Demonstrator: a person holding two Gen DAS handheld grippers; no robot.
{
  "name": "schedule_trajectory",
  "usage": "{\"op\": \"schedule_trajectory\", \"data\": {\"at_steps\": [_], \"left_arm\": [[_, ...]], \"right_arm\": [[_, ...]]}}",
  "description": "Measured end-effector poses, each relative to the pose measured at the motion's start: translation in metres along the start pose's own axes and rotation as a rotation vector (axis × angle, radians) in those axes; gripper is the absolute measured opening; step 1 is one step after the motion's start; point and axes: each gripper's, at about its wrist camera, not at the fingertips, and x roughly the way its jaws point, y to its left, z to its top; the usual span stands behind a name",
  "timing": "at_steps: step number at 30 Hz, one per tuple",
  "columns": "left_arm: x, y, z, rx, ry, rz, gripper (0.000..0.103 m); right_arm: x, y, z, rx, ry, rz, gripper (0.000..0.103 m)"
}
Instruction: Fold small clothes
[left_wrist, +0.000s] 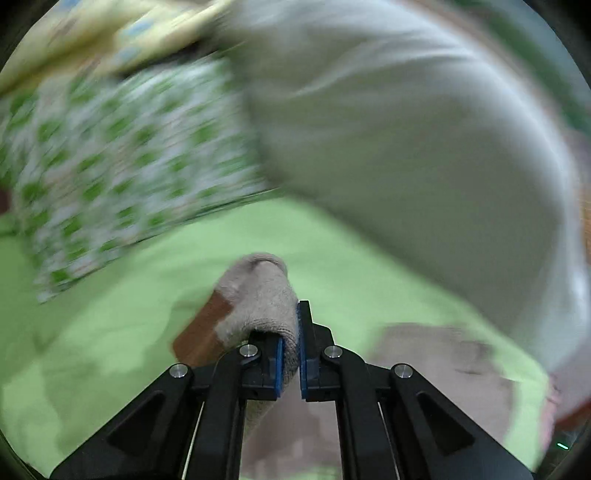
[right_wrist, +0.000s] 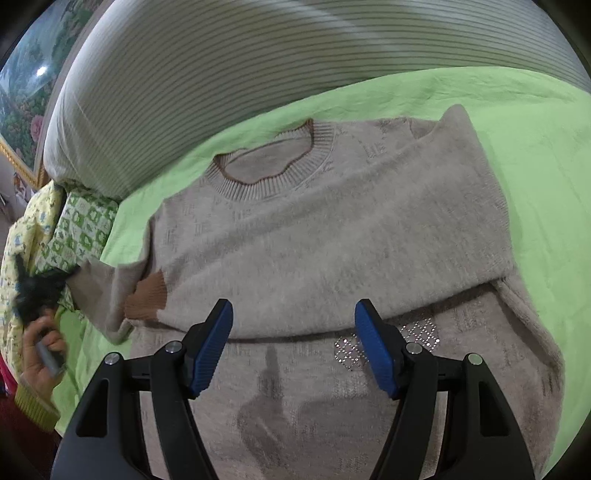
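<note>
The sweater lies front up on the bed, spread across the green sheet with its neckline toward the headboard. One sleeve is already folded in: it crosses the chest from your right side, and its brown cuff rests near the opposite edge of the body. The other sleeve is in your left gripper, whose fingers are clamped on the knit just behind its brown cuff; that view is badly blurred, so you cannot read where the sleeve sits over the body. Your right gripper hovers over the lower half of the sweater, fingers wide apart and holding nothing. So you are, by the look of it, about a third of the way in: one sleeve done, the second in hand and not yet laid down. Left to do, as far as the views show, are laying that sleeve across and folding the body from hem to neckline.
</note>
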Motion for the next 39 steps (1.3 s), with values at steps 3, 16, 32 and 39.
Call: {"op": "schedule_trajectory", "data": {"at_steps": [3,16,32,39], "left_arm": [[-0.019,-0.085,-0.013,0.127,-0.007,-0.164,0.004],[0.036,-0.206,-0.177,0.506,0.304,-0.169,0.048],[0.031,-0.043,-0.173,0.383,0.302,0.186,0.061],[0.039,-0.055,-0.182,0.360,0.318,0.140,0.061]], "right_arm": [[-0.006,-0.009,0.002,0.051,-0.017,-0.005,0.069],[-0.034,-0.050,-0.003,0.162,-0.048,-0.036,0.069],[0.053,-0.005,0.036,0.116,0.056,0.031,0.069],[0.088,0.017,0.040,0.062,0.137,0.055,0.011]]}}
